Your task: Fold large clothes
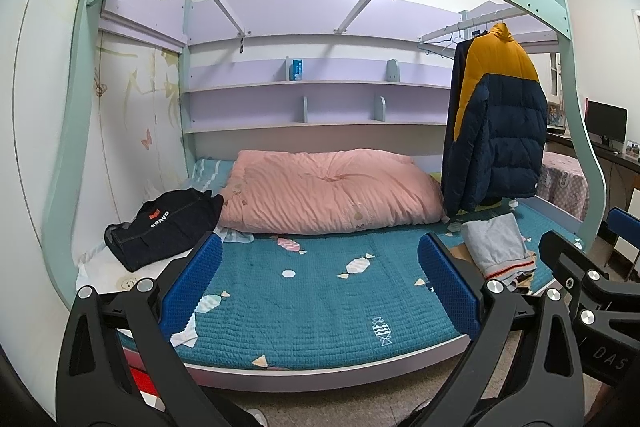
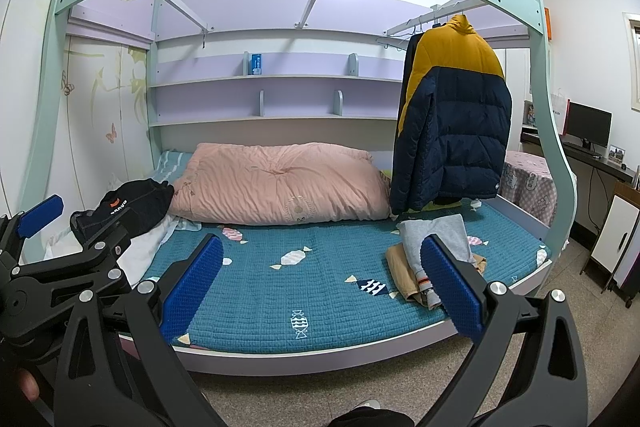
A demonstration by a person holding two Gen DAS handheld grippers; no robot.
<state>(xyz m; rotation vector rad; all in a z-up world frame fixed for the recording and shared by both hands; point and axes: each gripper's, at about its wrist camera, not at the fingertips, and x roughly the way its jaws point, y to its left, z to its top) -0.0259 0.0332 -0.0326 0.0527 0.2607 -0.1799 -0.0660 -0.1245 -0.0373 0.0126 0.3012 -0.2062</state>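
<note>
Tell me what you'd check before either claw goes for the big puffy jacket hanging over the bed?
1. Left claw open and empty: ok.
2. Right claw open and empty: ok.
3. Jacket in plain view, unblocked: ok.
4. Free folding space on the teal bedspread: ok.
5. Grey folded clothes lie just below the jacket and may be disturbed: not ok.
6. How the jacket hooks to the rail: cannot tell.

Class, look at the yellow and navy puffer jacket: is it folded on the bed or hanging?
Hanging. The jacket dangles from the rail under the upper bunk, its hem above the bed.
</note>
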